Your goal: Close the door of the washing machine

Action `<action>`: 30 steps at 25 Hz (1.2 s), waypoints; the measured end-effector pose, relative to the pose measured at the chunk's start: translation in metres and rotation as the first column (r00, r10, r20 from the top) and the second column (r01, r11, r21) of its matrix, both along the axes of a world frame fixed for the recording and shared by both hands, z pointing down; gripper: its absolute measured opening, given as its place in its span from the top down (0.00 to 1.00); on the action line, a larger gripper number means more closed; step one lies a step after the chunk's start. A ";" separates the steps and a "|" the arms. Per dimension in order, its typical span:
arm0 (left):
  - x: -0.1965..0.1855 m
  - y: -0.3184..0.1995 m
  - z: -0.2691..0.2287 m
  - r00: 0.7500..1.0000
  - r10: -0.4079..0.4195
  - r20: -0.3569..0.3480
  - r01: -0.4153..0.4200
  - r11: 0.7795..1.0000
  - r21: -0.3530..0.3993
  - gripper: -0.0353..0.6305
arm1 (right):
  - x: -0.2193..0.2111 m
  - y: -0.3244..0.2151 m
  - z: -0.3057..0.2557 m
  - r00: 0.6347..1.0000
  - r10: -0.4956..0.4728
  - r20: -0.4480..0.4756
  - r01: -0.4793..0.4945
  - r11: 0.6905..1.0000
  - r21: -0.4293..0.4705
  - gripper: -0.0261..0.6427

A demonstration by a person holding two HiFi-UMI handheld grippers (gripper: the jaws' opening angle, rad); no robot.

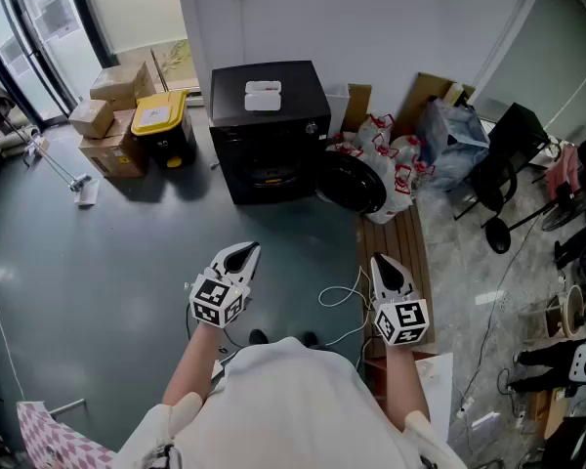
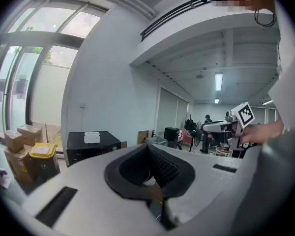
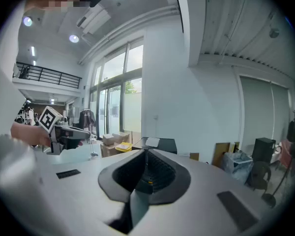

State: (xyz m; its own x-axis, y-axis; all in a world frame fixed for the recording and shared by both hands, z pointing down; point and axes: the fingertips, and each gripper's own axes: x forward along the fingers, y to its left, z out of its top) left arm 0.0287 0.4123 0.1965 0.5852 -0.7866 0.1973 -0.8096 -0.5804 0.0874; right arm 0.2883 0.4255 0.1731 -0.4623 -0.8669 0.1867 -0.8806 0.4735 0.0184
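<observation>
The black washing machine (image 1: 269, 125) stands against the far wall, with a white item (image 1: 263, 95) on its top. Its round door (image 1: 353, 180) hangs open, swung out to the right of the front. Both grippers are held well short of it, over the floor. My left gripper (image 1: 239, 255) is shut and empty, and so is my right gripper (image 1: 390, 268). The left gripper view shows the machine (image 2: 90, 144) small beyond the closed jaws, with the right gripper (image 2: 221, 127) off to the side. The right gripper view shows the machine (image 3: 159, 143) just past its jaw tips.
Cardboard boxes (image 1: 111, 117) and a yellow-lidded bin (image 1: 162, 123) sit left of the machine. Printed bags (image 1: 395, 160) and a wooden slat platform (image 1: 397, 243) lie to its right, then a black chair (image 1: 502, 171). A white cable (image 1: 341, 295) loops on the floor between the grippers.
</observation>
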 end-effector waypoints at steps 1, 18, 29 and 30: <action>0.001 0.002 0.000 1.000 0.001 -0.002 -0.001 1.000 0.001 0.94 | 0.000 0.002 0.000 1.000 0.000 0.001 0.000 1.000 -0.002 0.90; -0.002 0.011 -0.003 0.999 0.019 -0.025 -0.019 1.000 0.000 0.94 | -0.014 0.013 -0.001 0.999 0.008 0.033 -0.009 1.000 0.010 0.90; -0.027 0.016 0.014 0.998 0.057 -0.022 -0.058 0.998 -0.035 0.94 | -0.040 0.026 0.013 0.998 0.057 0.028 -0.057 0.998 -0.020 0.89; -0.029 0.016 0.015 0.998 0.063 -0.022 -0.064 0.997 -0.036 0.94 | -0.042 0.027 0.015 0.998 0.063 0.027 -0.062 0.998 -0.022 0.89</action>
State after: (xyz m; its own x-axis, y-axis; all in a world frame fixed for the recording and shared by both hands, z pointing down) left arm 0.0000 0.4281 0.2118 0.6378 -0.7404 0.2121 -0.7692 -0.6265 0.1261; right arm 0.2463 0.4525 0.1881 -0.4125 -0.8904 0.1926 -0.9086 0.4175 -0.0160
